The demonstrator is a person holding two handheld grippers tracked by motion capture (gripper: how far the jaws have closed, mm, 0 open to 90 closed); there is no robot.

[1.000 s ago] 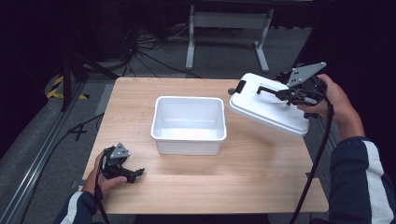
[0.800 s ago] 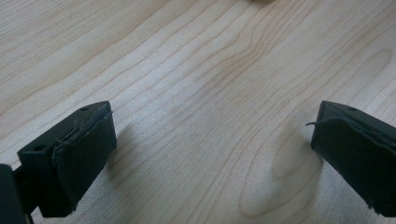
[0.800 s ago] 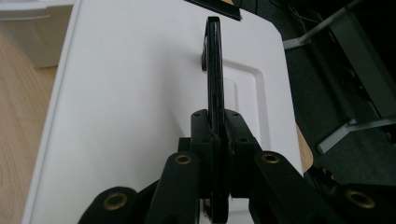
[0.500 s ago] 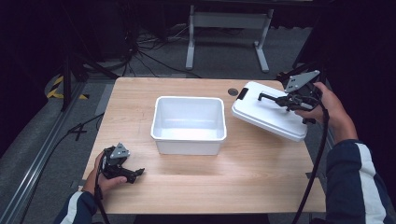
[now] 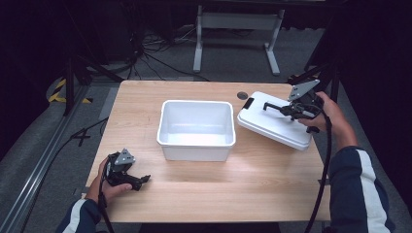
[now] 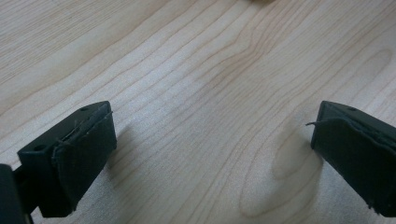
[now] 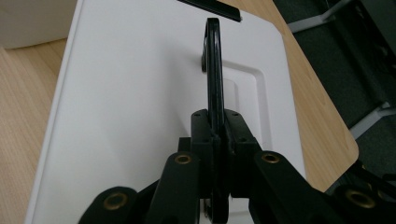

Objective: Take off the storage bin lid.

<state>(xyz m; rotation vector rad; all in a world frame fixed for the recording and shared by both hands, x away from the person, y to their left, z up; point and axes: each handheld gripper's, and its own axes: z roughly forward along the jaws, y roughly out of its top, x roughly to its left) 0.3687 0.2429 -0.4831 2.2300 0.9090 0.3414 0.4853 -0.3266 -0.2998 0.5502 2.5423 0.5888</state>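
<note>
A white box lid (image 5: 272, 122) with a black handle (image 5: 275, 106) lies tilted at the table's right side, its near-left edge close to the wood. My right gripper (image 5: 286, 108) is shut on that handle; in the right gripper view the thin black handle (image 7: 215, 74) runs up from between the closed jaws over the white lid (image 7: 130, 107). An open white tub (image 5: 196, 129) stands at the table's middle, left of the lid. My left gripper (image 5: 142, 180) rests at the front left of the table, jaws wide open over bare wood (image 6: 205, 116), nothing between its pads (image 6: 88, 149).
A small dark round mark (image 5: 242, 95) sits in the tabletop near the far edge, beside the lid's corner. A black latch (image 5: 248, 103) shows on the lid's far left edge. Beyond the table are a grey stand (image 5: 238, 29) and floor cables.
My right gripper has come down with the lid, which now sits lower and closer to the tabletop, beside the tub. The left gripper has stayed where it was.
</note>
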